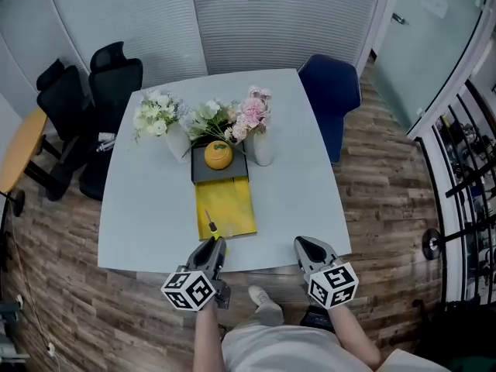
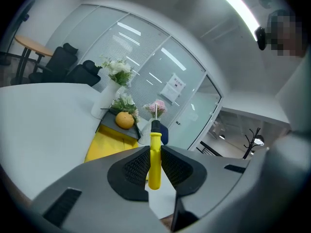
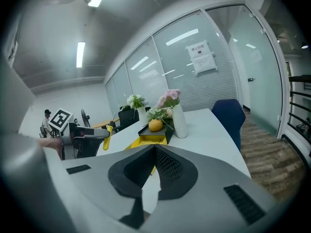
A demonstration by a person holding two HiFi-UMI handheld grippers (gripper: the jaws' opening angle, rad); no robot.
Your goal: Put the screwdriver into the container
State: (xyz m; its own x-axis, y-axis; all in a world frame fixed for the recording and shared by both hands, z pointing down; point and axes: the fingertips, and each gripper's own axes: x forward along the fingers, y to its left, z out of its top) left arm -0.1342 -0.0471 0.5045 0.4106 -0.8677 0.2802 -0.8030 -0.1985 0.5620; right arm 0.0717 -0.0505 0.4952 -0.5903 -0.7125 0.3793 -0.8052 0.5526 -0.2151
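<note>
My left gripper (image 1: 215,242) hovers over the near edge of the white table (image 1: 147,215), shut on a screwdriver (image 1: 211,227) with a yellow handle. In the left gripper view the handle (image 2: 154,159) stands upright between the pads, with its black collar and metal shaft pointing at the flowers. Just ahead of it a flat yellow container (image 1: 225,206) lies on the table, and it also shows as the yellow container (image 2: 104,147) from the left gripper. My right gripper (image 1: 304,244) is level with the left one, to its right. Its jaws (image 3: 155,147) meet at the tips and hold nothing.
Behind the yellow container a dark tray (image 1: 203,173) holds an orange fruit (image 1: 218,155). Vases of flowers (image 1: 256,142) stand around it. A blue chair (image 1: 331,91) is at the far right corner of the table and black office chairs (image 1: 93,91) are at the left. The person's legs are below the near edge.
</note>
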